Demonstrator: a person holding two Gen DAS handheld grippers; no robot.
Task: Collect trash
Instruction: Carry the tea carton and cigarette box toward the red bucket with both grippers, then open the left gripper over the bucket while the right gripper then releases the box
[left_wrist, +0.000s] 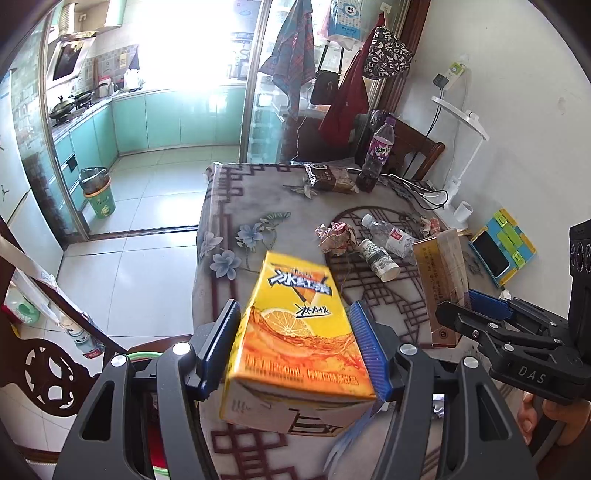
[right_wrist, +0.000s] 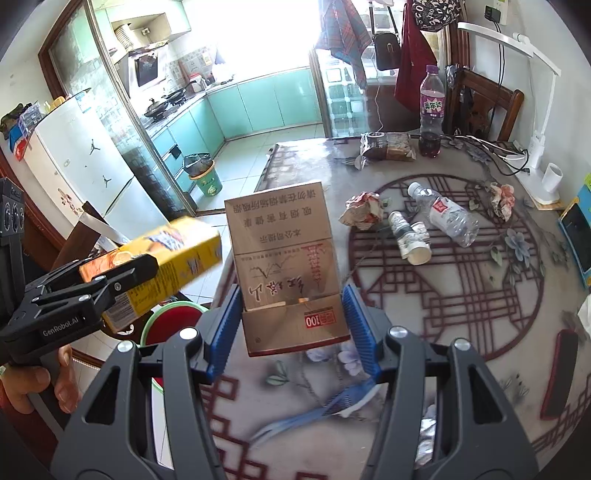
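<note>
The yellow tea carton (left_wrist: 295, 343) sits clamped between the left gripper (left_wrist: 295, 350) fingers, long axis running forward beyond their tips; the cigarette box (right_wrist: 288, 273) is likewise clamped in the right gripper (right_wrist: 293, 325). Ahead lies the patterned worktop (right_wrist: 461, 295); beyond, a kitchen.

On the patterned tabletop (right_wrist: 461, 314), a crumpled paper wad (right_wrist: 364, 210) lies left of a small tipped bottle (right_wrist: 410, 236); a clear plastic bottle (right_wrist: 447, 214) lies just right, a purple-labelled bottle (right_wrist: 431, 110) stands behind.
</note>
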